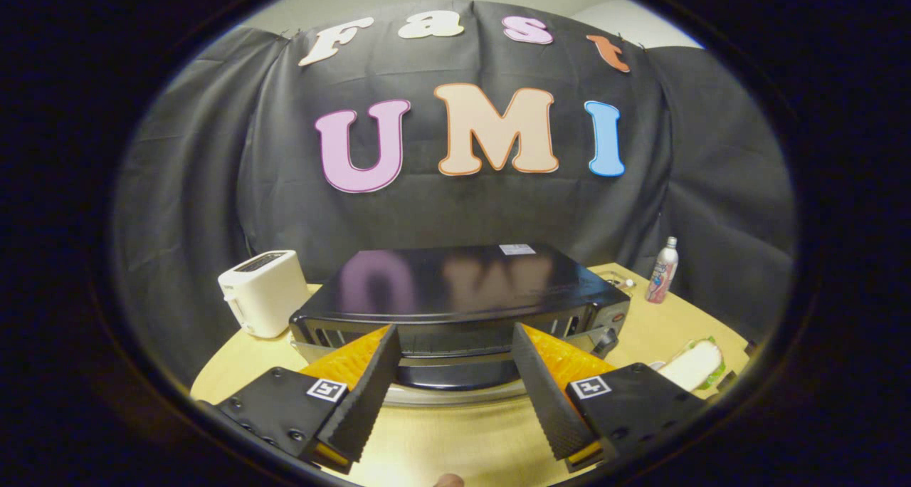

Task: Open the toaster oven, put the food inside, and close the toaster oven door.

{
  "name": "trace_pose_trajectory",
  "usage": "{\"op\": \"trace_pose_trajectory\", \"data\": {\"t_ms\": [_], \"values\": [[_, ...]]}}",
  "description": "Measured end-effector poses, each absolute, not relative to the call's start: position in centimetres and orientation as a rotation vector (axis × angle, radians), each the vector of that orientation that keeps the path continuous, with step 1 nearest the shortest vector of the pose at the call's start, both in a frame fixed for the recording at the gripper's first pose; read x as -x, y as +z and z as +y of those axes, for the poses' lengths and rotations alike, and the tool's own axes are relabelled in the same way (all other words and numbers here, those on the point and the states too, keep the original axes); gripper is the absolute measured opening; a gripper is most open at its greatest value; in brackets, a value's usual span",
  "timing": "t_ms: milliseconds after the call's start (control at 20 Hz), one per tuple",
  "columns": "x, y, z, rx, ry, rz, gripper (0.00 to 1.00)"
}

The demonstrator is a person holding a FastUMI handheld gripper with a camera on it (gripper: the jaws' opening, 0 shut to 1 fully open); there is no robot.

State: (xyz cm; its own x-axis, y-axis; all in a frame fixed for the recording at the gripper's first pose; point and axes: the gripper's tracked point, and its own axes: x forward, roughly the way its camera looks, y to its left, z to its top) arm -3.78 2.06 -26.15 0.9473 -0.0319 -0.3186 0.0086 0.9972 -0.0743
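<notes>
Toaster oven (455,295) door closed, just ahead of spread jaws; sandwich (694,364) right; toaster (262,292) left.

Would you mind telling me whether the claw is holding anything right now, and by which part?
Nothing is held: the claw is open, its fingers flanking the toaster oven handle.

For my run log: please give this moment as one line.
gripper: open, fingers astride oven handle | door: shut | sandwich: on table
</notes>
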Motion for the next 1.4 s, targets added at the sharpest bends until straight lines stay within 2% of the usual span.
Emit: {"op": "trace_pose_trajectory", "data": {"t_ms": [650,1400], "values": [[12.4,-30.3,0.6,0.088,-0.059,0.466,0.98],[14.3,-39.7,-0.3,0.201,-0.073,0.735,0.98]]}}
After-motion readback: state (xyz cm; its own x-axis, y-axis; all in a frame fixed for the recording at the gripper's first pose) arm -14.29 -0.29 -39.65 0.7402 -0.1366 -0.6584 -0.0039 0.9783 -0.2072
